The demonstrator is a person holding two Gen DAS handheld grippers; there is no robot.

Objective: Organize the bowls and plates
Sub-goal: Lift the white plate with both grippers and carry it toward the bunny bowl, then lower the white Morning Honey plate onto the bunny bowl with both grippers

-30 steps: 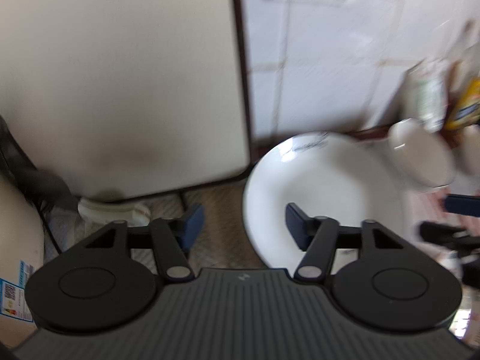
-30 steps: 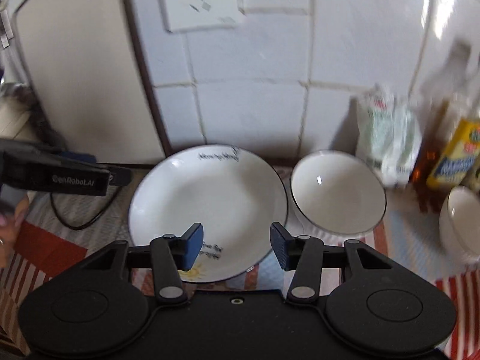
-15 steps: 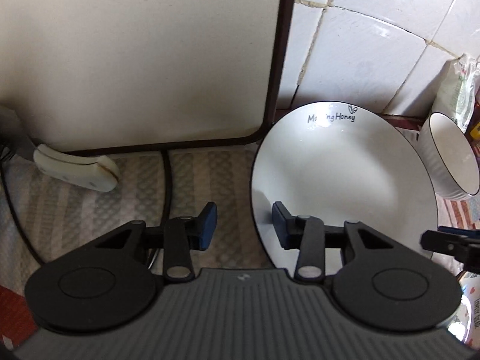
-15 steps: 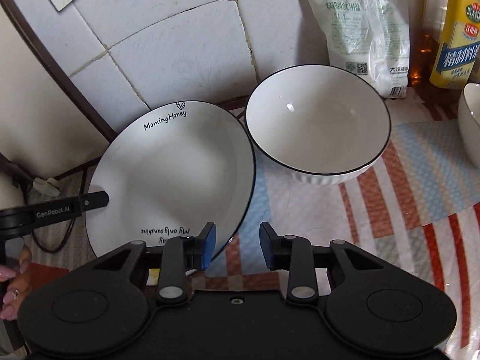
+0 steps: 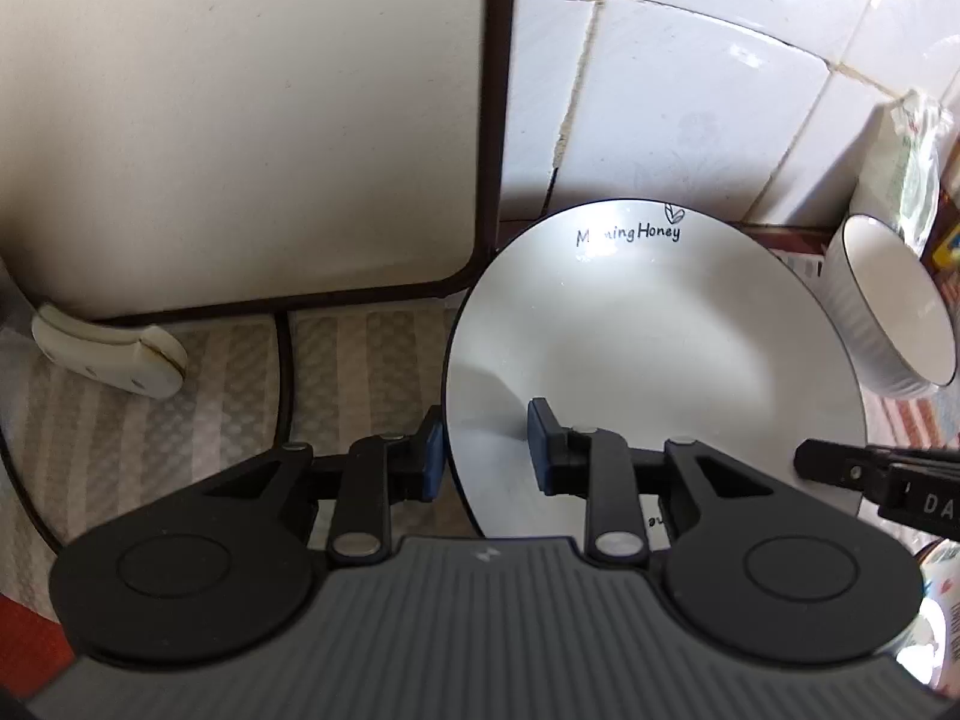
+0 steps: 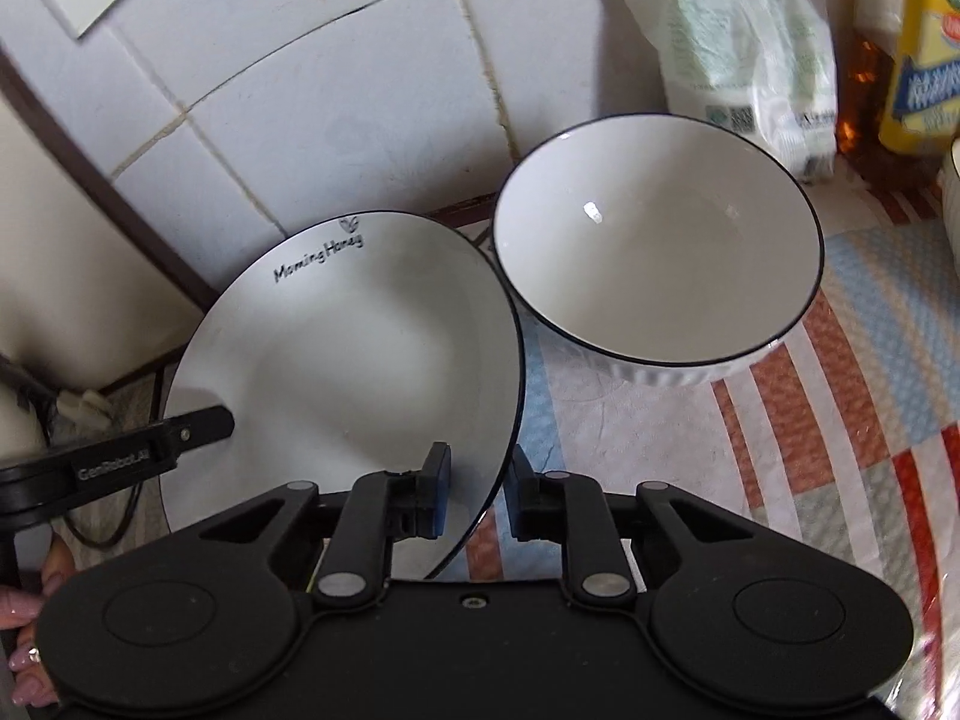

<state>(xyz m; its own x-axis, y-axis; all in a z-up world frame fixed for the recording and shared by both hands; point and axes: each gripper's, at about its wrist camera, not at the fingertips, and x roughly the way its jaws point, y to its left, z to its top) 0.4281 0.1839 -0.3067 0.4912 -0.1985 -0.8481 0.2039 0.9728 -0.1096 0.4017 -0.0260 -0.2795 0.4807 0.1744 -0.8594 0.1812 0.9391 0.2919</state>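
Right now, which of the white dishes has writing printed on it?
The flat plate, lettered "Morning Honey" near its far rim. The deep ribbed bowl to its right is plain white inside with only a dark rim line.

Tiled wall (image 6: 360, 78); striped cloth (image 6: 840, 390); packet (image 6: 738, 48)

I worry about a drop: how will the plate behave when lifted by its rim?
The plate looks glazed, so probably slippery between the pads. It seems rigid and breakable, likely ceramic. With the left gripper and right gripper closing over opposite edges, it should lift level, though uneven grip may tilt it.
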